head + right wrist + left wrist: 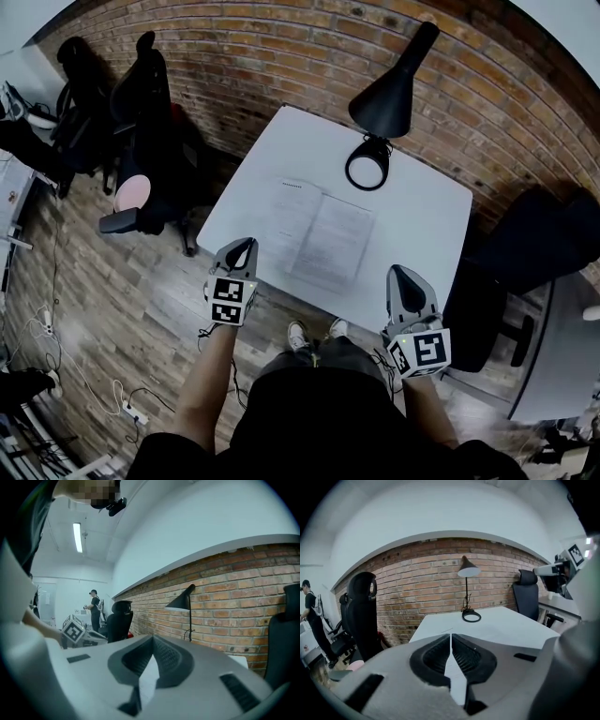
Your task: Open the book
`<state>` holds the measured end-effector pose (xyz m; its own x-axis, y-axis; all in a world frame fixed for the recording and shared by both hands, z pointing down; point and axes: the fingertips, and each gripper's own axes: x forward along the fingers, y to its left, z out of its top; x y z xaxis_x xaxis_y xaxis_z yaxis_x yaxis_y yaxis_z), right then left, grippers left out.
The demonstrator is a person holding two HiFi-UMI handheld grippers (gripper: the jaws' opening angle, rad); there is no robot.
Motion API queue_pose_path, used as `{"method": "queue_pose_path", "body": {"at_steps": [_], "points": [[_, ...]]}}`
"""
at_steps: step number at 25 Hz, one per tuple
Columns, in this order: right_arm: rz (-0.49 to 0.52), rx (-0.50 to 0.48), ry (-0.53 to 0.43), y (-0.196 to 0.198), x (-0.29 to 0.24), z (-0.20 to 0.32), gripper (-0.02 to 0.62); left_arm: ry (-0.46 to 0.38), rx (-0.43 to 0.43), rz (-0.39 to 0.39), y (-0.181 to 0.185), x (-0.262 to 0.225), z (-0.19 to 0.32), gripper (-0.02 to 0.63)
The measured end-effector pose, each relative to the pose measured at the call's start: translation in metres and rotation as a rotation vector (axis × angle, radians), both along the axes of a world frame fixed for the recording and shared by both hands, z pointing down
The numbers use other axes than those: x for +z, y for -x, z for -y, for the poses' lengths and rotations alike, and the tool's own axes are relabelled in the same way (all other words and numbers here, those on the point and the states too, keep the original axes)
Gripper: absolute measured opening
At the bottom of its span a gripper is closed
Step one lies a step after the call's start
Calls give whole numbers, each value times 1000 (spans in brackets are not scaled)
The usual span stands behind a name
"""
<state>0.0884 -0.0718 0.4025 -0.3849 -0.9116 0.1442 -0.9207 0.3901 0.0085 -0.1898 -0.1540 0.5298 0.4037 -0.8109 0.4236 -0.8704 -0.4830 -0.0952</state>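
Lying open mid-frame on the worktop (427,211): the book (319,234). Left hand-held gripper (241,247) and right hand-held gripper (402,275) both pinched together, empty.

Head view looks steeply down on the table (427,220); both gripper views share the lamp (468,570)

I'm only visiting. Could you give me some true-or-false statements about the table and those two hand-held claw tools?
1. The book lies open on the white table. True.
2. The left gripper grips a page. False: its jaws are together, empty, clear of the book.
3. A black lamp stands on the table beyond the book. True.
4. The right gripper has its jaws wide apart. False: they are together with nothing between them.
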Motion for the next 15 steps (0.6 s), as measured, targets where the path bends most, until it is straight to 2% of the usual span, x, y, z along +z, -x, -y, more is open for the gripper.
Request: {"method": "queue_pose_path", "body": {"at_steps": [5, 10, 15], "points": [[-7, 4, 4, -17, -6, 1, 12, -92, -2, -65, -16, -55, -14, 29], [-5, 12, -8, -37, -13, 10, 12, -174, 13, -86, -32, -102, -35, 26], [-12, 19, -43, -56, -25, 22, 12, -325, -37, -133, -23, -160, -55, 25]]}}
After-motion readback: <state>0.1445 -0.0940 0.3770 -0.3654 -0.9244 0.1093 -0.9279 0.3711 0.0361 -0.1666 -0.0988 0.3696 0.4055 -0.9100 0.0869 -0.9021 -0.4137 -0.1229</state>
